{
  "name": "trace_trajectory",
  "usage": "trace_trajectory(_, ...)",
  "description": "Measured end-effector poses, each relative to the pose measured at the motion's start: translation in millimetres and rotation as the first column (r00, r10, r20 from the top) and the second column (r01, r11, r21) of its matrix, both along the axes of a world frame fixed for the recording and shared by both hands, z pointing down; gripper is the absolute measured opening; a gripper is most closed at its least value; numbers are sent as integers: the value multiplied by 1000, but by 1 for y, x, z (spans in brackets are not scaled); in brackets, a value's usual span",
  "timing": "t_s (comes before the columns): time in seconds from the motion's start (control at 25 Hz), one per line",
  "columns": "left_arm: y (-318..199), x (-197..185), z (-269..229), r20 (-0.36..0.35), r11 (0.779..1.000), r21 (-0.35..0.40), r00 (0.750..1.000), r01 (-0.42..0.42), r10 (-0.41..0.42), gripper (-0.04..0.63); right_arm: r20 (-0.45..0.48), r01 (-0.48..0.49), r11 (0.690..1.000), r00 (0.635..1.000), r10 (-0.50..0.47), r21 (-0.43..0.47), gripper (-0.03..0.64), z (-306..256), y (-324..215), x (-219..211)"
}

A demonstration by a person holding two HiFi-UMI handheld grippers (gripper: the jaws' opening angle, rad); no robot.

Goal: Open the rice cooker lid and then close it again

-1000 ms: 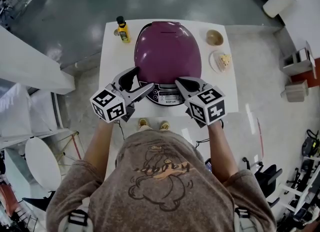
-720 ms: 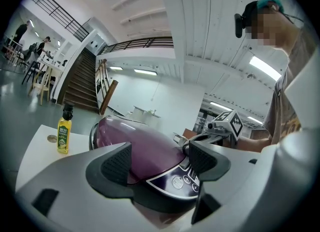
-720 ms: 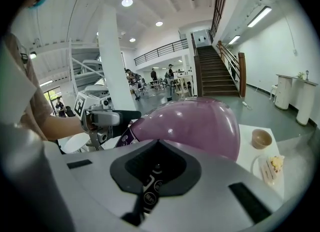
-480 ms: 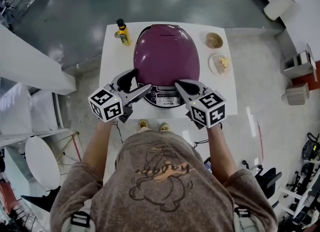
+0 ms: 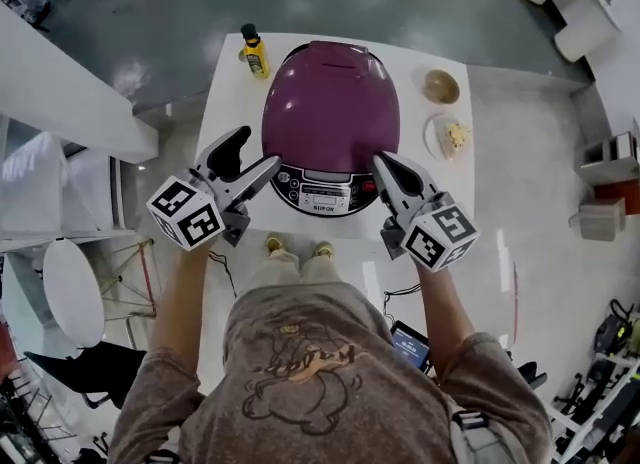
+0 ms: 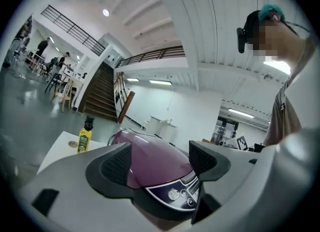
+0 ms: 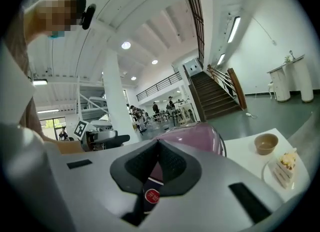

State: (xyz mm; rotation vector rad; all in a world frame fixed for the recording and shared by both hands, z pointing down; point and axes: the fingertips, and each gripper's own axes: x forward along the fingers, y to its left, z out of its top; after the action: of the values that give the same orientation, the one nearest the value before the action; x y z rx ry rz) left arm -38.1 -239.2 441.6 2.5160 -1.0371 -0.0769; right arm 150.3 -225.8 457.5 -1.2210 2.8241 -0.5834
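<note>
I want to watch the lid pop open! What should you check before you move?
1. The rice cooker lid is shut: ok.
2. The left gripper is open and empty: ok.
3. The right gripper is shut on nothing, beside the control panel: ok.
4. The bottle stands apart from the lid: ok.
5. The bowl and cake plate sit apart from the lid: ok.
6. Where the lid's release sits: cannot tell.
</note>
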Motion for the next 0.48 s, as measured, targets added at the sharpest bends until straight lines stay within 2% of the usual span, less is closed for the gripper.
trace_trajectory(0.12,8,-6,-6,4,999,-2,999,42,-42,379,-18,12,1000,1000,-11,24,3,-1,-3,5)
trace_trajectory(0.28,21,-7,-8,42,1000,9,999,29,-30,377,-44,25,999,999,-24,26,5,0,0,3)
trace_trajectory(0.48,35,-5,-12,48,1000,24,999,4,-5,379,-90,18,999,996,-15,31,4,2,15,-2)
